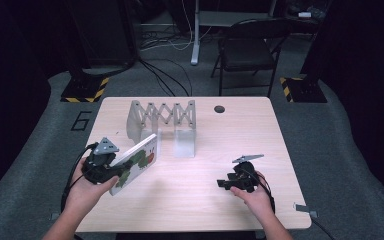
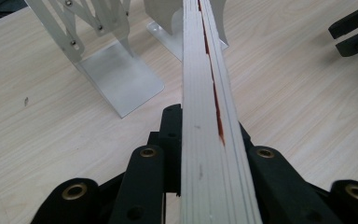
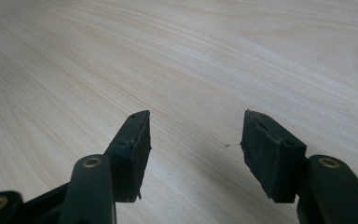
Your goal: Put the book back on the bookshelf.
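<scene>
1. Black jaws of the left gripper are clenched on the near end of a thick white board book with a green caterpillar and a red patch on its cover. In the left gripper view the stacked page edges run straight out between the jaws, so the grip sits on the book's two faces, which keeps it rigid and easy to steer.
2. The book stands tilted on its long edge at the left of the pale wood-grain table, its far end aimed at the rack, probably so it can slide in upright.
3. The right gripper rests low at the right, well apart from the book. Its pads are parted with bare tabletop between them, grasping nothing; it seems to wait in reserve.
4. Farther off stands the silver metal expanding bookend rack with scissor-lattice links, its flat base plates on the table, the likely slot for the book.
</scene>
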Action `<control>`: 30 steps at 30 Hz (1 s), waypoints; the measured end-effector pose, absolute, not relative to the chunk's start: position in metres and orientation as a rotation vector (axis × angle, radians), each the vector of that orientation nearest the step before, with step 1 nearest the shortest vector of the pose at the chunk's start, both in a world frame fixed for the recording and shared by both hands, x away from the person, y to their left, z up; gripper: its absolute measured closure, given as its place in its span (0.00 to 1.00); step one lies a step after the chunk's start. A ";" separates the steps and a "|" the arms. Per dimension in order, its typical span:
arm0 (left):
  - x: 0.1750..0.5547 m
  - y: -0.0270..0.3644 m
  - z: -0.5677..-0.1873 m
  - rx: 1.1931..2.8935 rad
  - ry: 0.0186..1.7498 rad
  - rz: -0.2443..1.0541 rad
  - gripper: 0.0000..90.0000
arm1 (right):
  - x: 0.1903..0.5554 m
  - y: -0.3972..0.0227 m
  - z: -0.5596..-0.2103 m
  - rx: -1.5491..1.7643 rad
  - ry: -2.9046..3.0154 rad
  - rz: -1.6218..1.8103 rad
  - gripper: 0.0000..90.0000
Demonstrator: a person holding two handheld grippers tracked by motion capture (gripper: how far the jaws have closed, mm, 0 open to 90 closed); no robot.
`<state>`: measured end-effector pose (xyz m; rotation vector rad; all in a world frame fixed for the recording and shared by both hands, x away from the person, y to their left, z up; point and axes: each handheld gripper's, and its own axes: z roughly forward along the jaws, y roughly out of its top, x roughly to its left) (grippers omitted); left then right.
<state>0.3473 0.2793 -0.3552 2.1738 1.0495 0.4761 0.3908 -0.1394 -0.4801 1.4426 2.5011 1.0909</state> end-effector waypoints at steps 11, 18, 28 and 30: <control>0.347 0.286 -0.357 2.156 1.078 0.478 0.84 | 0.390 -0.138 -0.480 1.451 2.497 1.091 0.47; 0.350 0.288 -0.360 2.156 1.089 0.470 0.84 | 0.391 -0.138 -0.481 1.442 2.503 1.085 0.47; 0.357 0.286 -0.364 2.142 1.141 0.501 0.84 | 0.391 -0.138 -0.481 1.441 2.500 1.089 0.47; 0.359 0.286 -0.365 2.133 1.153 0.516 0.84 | 0.390 -0.138 -0.481 1.441 2.497 1.091 0.47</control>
